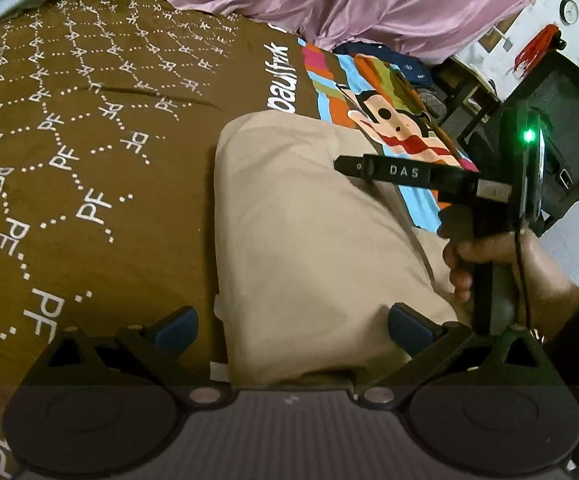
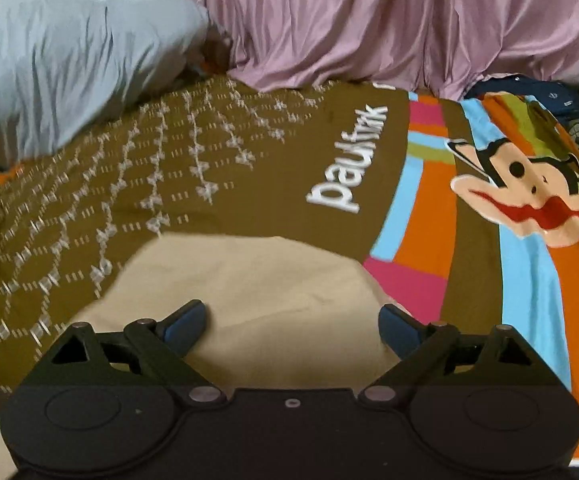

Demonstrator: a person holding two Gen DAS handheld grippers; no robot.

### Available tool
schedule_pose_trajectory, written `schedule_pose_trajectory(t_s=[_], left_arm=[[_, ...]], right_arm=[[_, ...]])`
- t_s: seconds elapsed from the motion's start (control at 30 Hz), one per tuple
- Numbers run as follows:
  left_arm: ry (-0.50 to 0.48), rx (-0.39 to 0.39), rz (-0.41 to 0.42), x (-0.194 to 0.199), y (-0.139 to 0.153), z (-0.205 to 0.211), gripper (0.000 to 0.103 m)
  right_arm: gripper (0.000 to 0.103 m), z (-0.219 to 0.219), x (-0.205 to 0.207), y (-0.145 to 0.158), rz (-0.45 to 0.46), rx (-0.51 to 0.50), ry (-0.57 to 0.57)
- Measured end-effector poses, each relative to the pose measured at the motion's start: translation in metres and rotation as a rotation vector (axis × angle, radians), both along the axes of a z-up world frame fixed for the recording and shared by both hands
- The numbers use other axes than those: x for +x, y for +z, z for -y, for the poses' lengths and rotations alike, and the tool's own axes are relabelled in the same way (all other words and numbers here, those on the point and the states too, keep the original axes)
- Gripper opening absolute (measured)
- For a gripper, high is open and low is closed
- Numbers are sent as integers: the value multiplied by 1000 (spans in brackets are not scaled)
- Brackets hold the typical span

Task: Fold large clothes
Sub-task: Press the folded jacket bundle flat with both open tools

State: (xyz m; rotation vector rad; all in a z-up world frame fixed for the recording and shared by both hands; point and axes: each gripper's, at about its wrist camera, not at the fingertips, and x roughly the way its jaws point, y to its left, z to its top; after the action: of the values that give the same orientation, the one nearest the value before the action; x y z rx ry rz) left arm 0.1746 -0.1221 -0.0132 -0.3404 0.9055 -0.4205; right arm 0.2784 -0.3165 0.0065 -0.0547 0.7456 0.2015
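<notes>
A beige garment (image 1: 309, 240) lies folded into a long block on the brown patterned bedspread (image 1: 69, 140). My left gripper (image 1: 292, 330) is open, its blue-padded fingers (image 1: 177, 328) spread just above the garment's near end. The right gripper (image 1: 393, 172) shows in the left wrist view, held by a hand over the garment's right side. In the right wrist view the right gripper (image 2: 292, 326) is open and empty above the beige garment (image 2: 273, 300), near its far edge.
The bedspread (image 2: 209, 168) has a cartoon monkey print (image 2: 529, 200) on its right part. A grey pillow (image 2: 69, 72) lies at the far left. A pink curtain (image 2: 389, 20) hangs behind the bed. A black chair (image 1: 557, 128) stands at the right.
</notes>
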Motion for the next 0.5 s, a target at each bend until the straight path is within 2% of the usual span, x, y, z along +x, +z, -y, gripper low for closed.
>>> schedule_pose_trajectory(t_s=[0.27,0.37,0.5], left_arm=[[22,57,41,-9,-4,14,103],[28,42,40,-12,4,8,102],[71,17,81,-19,15,-6,101]], right_arm=[[96,10,-12,-38,13,35,-81],[95,14,-25,-26,47,44,-104],[94,24,-68,2,104,88,-101]])
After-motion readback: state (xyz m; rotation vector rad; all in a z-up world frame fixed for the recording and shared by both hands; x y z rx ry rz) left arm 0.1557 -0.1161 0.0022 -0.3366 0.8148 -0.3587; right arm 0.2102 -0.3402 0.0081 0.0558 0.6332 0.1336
